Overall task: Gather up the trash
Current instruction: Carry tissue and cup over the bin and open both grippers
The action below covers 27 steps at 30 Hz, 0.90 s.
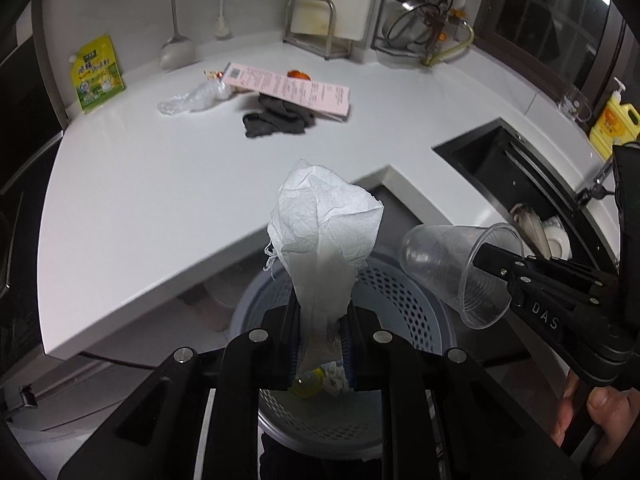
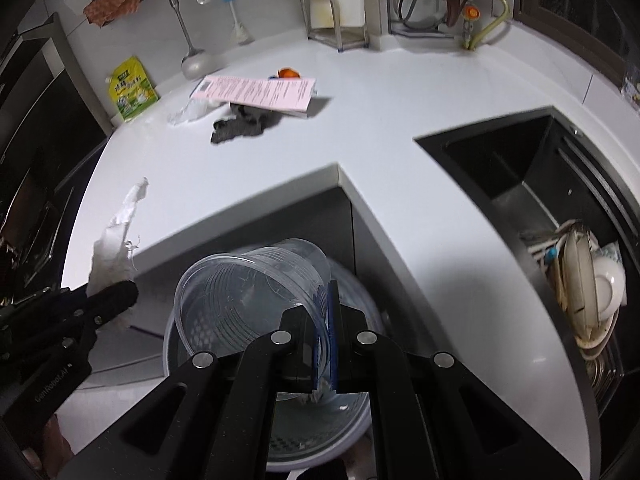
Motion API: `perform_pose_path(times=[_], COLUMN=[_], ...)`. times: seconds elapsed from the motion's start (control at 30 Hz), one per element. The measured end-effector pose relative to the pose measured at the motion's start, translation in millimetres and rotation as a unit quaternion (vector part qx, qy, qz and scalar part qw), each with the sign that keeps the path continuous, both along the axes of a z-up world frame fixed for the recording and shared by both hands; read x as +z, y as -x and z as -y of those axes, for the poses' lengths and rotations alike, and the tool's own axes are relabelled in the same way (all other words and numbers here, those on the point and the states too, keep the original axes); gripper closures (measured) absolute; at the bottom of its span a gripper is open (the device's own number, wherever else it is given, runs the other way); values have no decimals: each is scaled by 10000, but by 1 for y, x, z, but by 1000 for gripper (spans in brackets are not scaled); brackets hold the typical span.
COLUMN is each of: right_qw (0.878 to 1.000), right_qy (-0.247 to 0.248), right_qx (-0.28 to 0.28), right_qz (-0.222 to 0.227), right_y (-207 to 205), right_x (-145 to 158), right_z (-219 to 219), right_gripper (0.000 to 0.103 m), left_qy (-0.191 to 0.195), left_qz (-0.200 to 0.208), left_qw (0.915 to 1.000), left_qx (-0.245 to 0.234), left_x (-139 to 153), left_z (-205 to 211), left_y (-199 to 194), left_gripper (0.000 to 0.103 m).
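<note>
White crumpled tissue (image 1: 320,240) pinched tight in left gripper (image 1: 320,344); clear plastic cup (image 2: 248,292) clamped by its wall in right gripper (image 2: 326,344). Both poised above perforated bin (image 1: 400,304), not yet dropped. Still on counter (image 1: 160,184): plastic wrap (image 1: 192,98), pink leaflet (image 1: 292,90), dark rag (image 1: 276,118), orange scrap (image 1: 299,75).

Home kitchen: sink (image 2: 520,168), countertop (image 2: 360,128), hanging ladle (image 2: 188,40).
</note>
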State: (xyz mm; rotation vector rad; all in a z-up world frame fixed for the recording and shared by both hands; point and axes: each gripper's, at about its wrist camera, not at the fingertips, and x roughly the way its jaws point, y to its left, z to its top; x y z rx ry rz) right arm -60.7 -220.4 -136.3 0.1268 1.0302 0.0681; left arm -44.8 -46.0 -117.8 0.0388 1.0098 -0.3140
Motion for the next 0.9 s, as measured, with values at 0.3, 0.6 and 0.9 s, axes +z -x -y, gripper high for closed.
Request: perform_pose_path(times=[0.3, 0.6, 0.9], right_qw=[9992, 9981, 9978], right_qy=[-101, -170, -216], right_qx=[172, 251, 243], right_qz=[-357, -543, -575], right_y=[16, 21, 21], right_x=[-25, -36, -36], right_z=[-3, -4, -3], right_gripper=[99, 99, 91], left_qy=[2, -38, -73], left_qz=[-512, -621, -623], left_qw=[9986, 9980, 9980], left_qx=[-125, -73, 8], left_x=[-29, -34, -33], left_z=[9, 10, 7], left_y=[15, 16, 15], left_gripper=[85, 84, 71])
